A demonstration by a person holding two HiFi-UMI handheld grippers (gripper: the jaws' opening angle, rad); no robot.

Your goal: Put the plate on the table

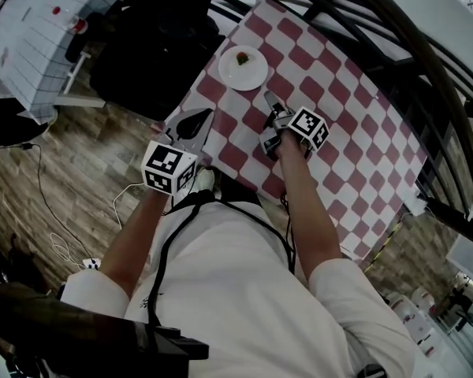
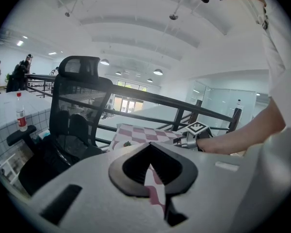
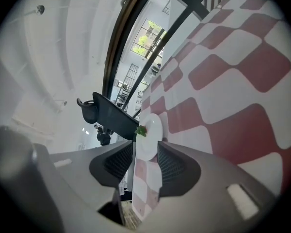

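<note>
The round white plate (image 1: 243, 68) is already sitting on the red-and-white checked tabletop (image 1: 355, 156). The right gripper (image 1: 270, 101) is hovering near it with jaws spread and empty, while the left gripper's (image 1: 205, 115) jaws are pressing together.

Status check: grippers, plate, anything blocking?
Right gripper open, empty, short of plate. Left gripper shut, empty. Plate flat on checkered table, food on it. Nothing blocking.

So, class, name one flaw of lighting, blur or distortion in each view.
Head view: fisheye curves the railing. Left gripper view: black vignette at the corners, left claw looms large. Right gripper view: checked table stretched and tilted, plate small but sharp.
</note>
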